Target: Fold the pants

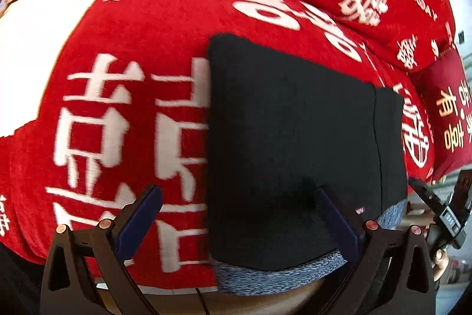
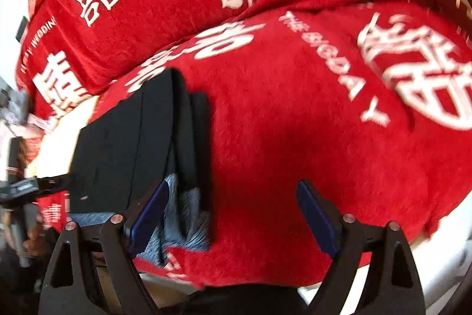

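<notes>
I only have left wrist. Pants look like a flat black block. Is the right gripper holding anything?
Observer: No. The right gripper is open, over the red blanket beside the pants.
Operator: Layers neat on that side?
Observer: Several stacked folds show, with the blue-grey waistband fanned out at the near end.
Operator: Is my gripper visible there?
Observer: Yes, the left gripper appears at the far left edge, by the pants.

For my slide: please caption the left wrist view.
Folded black pants lie on red blanket; open left gripper above.
</notes>
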